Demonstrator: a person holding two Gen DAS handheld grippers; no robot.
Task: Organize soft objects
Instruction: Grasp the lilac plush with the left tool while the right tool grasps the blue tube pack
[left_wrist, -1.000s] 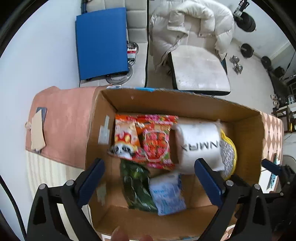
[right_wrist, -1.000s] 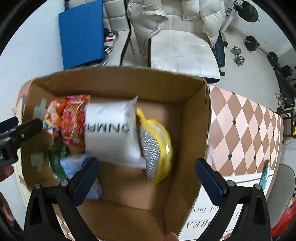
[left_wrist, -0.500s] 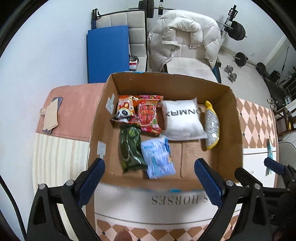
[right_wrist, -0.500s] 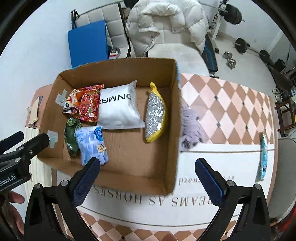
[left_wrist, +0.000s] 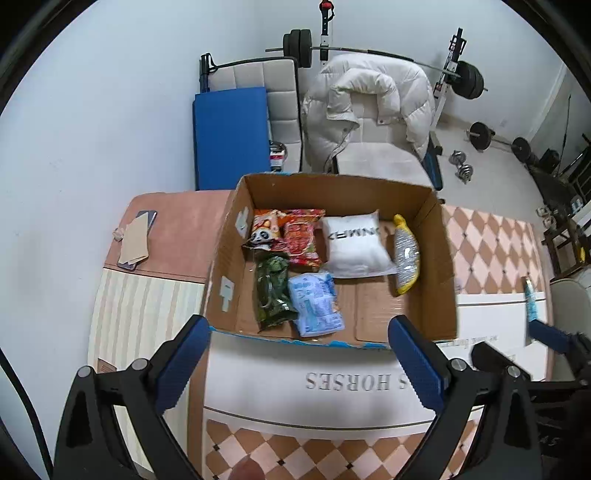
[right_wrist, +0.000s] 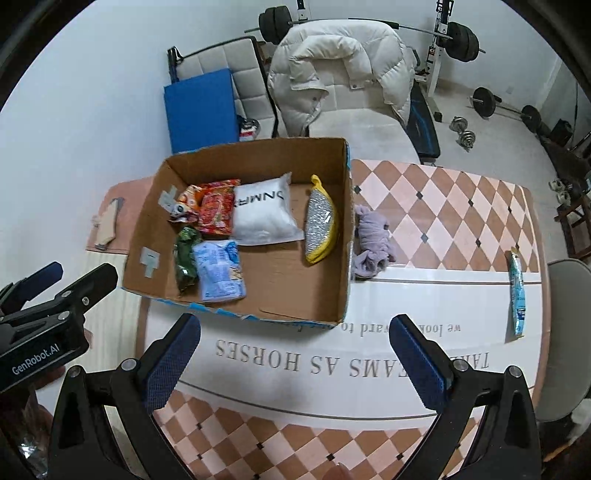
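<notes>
Fingers spread on both grippers, nothing held.
Left gripper (left_wrist: 299, 347) and right gripper (right_wrist: 295, 347) are poised at 6 o'clock of the cardboard box (right_wrist: 255, 312); lilac cloth (right_wrist: 371, 240) at its 3 o'clock.

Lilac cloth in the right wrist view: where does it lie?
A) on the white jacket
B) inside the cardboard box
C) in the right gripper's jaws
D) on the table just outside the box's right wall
D: the lilac cloth sits crumpled on the checkered table against the outside of the cardboard box, and the right gripper is open and holds nothing.

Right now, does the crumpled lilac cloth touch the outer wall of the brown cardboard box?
Touching. The right wrist view shows the crumpled lilac cloth pressed against the right outer wall of the brown cardboard box, with no gap between them.
</notes>
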